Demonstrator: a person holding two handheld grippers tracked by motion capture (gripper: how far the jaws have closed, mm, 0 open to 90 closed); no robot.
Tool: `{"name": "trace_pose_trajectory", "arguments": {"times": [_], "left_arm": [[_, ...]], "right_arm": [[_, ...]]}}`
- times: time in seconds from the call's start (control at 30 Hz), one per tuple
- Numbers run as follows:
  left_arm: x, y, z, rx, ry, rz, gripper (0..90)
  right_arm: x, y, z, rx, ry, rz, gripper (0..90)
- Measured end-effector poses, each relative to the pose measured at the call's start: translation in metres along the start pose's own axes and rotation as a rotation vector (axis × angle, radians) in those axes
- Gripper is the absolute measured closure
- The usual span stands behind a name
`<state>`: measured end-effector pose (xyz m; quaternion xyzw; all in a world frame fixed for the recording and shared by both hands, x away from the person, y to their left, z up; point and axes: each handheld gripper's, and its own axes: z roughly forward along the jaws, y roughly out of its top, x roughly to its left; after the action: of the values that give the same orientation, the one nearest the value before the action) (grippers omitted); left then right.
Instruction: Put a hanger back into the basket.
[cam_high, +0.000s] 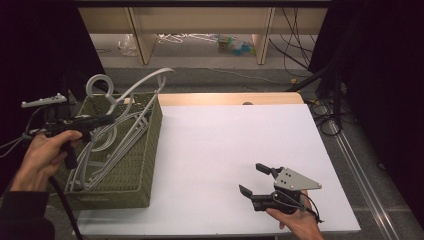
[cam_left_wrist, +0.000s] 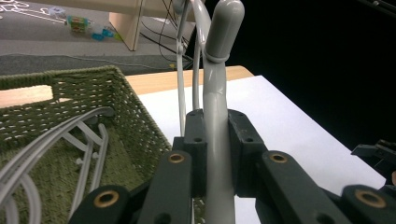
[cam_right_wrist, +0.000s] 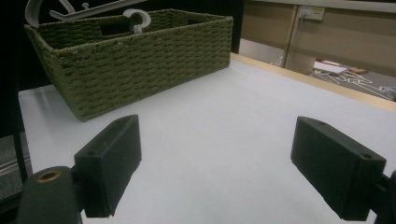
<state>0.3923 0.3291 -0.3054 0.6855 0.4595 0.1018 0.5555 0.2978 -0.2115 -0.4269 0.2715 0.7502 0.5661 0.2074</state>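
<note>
Left gripper (cam_left_wrist: 215, 140) clamping grey hanger (cam_left_wrist: 215, 116) over green basket (cam_high: 145, 150), right gripper (cam_high: 256, 179) wide above white tabletop (cam_high: 225, 145), dim room.

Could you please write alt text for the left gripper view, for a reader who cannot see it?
The left gripper has its two black jaws closed on a grey plastic hanger, which rises upright between them. To the left is a green woven basket holding more grey hangers, and a white table lies beyond.

I find no readable text, label, brand, number or sign anywhere: none on the woven basket (cam_high: 131, 165), the hangers (cam_high: 125, 125), the grippers or the table (cam_high: 225, 150).
</note>
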Motion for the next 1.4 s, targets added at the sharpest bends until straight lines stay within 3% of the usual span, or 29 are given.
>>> {"name": "trace_pose_trajectory", "arguments": {"times": [0.07,0.13,0.17,0.43,0.5,0.57,0.87,1.2,1.4], "left_arm": [[0.011,-0.001,-0.001,0.014,0.038,-0.005,79.1],[0.015,-0.002,-0.002,0.022,0.049,-0.004,79.1],[0.018,-0.004,-0.003,0.024,0.058,-0.005,79.1],[0.037,-0.014,-0.014,0.005,0.068,-0.015,79.0],[0.041,-0.015,-0.016,0.012,0.086,-0.006,79.0],[0.046,-0.017,-0.016,0.018,0.106,-0.011,79.1],[0.06,-0.027,-0.021,0.053,0.097,0.012,79.1],[0.07,-0.041,-0.017,0.094,0.093,0.002,79.0],[0.077,-0.047,-0.015,0.11,0.079,-0.027,79.0]], "right_arm": [[-0.001,0.0,0.0,0.004,0.016,0.004,17.1],[0.0,0.0,-0.001,0.013,0.006,0.003,17.1],[0.001,0.0,-0.001,0.021,0.021,0.025,17.1],[0.0,-0.001,0.002,0.004,0.013,0.007,17.2],[0.002,-0.001,0.001,0.028,0.013,0.027,17.2],[0.0,-0.001,0.001,0.015,0.007,0.008,17.2],[0.0,-0.001,0.001,0.014,0.005,0.012,17.2],[-0.001,-0.001,0.0,0.021,0.008,0.008,17.2],[-0.002,-0.001,0.0,0.019,0.007,0.008,17.2]]}}
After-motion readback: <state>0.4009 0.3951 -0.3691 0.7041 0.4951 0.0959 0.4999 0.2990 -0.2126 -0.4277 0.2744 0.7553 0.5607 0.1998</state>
